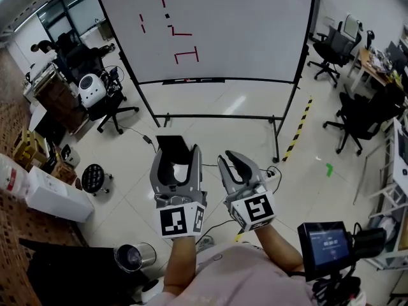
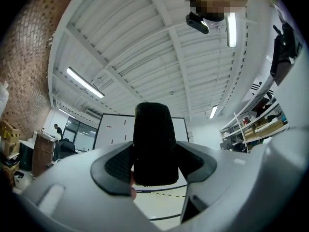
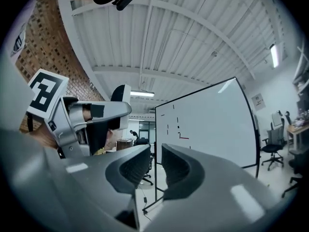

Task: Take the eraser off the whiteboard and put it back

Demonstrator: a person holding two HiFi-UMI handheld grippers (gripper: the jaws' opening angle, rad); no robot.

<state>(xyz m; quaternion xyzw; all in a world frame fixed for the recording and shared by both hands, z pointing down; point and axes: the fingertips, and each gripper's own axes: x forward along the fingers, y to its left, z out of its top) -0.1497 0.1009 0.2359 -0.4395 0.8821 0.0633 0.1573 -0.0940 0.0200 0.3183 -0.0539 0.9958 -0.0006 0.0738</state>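
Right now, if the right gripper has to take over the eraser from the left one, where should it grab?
The free end of the eraser, which sticks out past the jaws of the left gripper; come in from the whiteboard side. Those jaws cover both flanks lower down. The right gripper has its jaws only narrowly apart, so it probably must open wider first.

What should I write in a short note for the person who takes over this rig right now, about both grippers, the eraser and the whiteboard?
Left gripper: shut on the black eraser, which stands up between its jaws.
Right gripper: jaws a little apart, nothing between them.
Whiteboard: on its stand ahead, apart from both grippers; red and black marks on its left part.
Done: the eraser is off the board and in the left gripper.
To do: go to the board, put the eraser back on it, then open the left jaws.
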